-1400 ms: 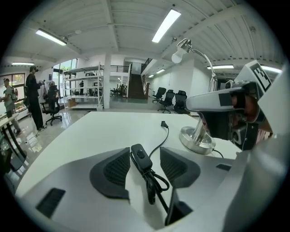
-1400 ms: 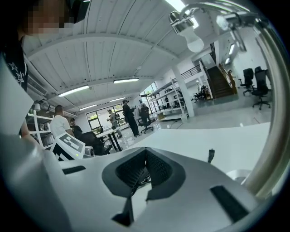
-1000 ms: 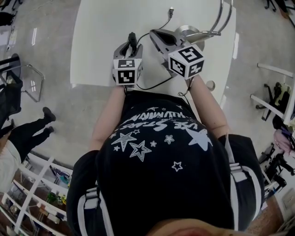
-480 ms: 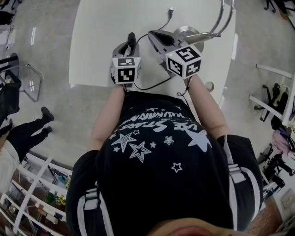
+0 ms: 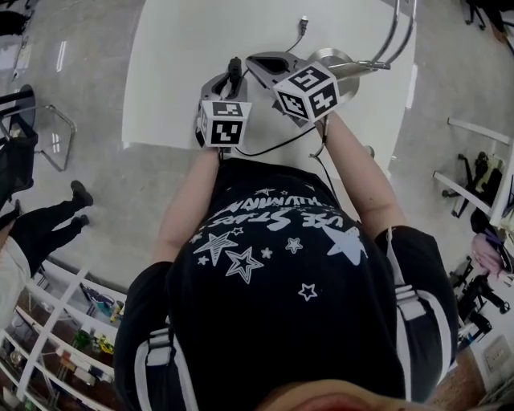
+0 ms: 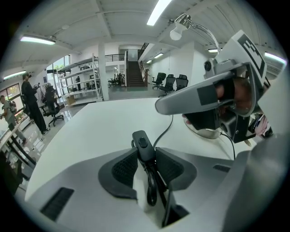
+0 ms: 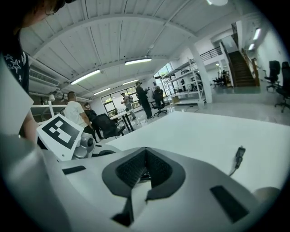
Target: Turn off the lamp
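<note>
The lamp's black inline cord switch (image 6: 143, 145) stands upright between the pads of my left gripper (image 6: 145, 156), whose jaws are closing and press on it from both sides. From the right, my right gripper (image 6: 159, 107) reaches in just above the switch; in its own view its jaws (image 7: 145, 152) meet at the tips with nothing between them. In the head view the left gripper (image 5: 231, 74) and the right gripper (image 5: 254, 61) converge on the white table (image 5: 177, 56). The lamp's round metal base (image 5: 336, 58) sits beside them, and its bulb (image 6: 177, 31) hangs overhead.
The cord's loose USB plug (image 5: 303, 22) lies farther out on the table. The lamp's curved metal arm (image 5: 395, 32) rises at the right. People and office chairs stand on the floor beyond the table's left side.
My right gripper has swung left and farther over the table, bringing its tip close to the left gripper's tip. The left gripper has stayed in place.
</note>
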A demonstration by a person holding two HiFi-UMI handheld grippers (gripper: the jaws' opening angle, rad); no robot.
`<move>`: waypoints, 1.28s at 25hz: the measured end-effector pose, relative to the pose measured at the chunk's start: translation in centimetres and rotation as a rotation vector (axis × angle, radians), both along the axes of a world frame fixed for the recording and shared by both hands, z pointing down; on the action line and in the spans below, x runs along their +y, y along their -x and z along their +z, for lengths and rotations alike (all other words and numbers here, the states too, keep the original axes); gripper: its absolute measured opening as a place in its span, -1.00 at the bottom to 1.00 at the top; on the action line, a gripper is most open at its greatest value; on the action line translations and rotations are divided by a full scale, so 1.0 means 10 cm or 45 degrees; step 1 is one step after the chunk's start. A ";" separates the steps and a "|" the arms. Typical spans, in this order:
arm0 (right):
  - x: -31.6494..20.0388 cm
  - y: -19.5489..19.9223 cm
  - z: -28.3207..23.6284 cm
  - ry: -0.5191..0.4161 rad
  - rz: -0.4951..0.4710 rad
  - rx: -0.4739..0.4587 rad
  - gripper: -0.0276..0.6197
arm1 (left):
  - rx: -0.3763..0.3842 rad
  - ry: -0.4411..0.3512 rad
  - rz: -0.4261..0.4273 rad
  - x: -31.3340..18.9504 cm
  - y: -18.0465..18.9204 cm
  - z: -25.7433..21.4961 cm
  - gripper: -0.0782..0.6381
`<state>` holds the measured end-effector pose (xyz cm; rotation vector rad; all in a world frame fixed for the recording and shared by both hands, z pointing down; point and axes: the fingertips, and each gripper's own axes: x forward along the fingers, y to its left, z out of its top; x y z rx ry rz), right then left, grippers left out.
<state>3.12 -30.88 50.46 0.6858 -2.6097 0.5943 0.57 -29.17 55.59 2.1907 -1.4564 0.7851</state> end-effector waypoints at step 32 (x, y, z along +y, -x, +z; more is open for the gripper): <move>0.02 0.32 0.51 0.072 -0.390 0.439 -0.90 | -0.057 0.007 0.037 0.00 -0.05 -0.01 -0.39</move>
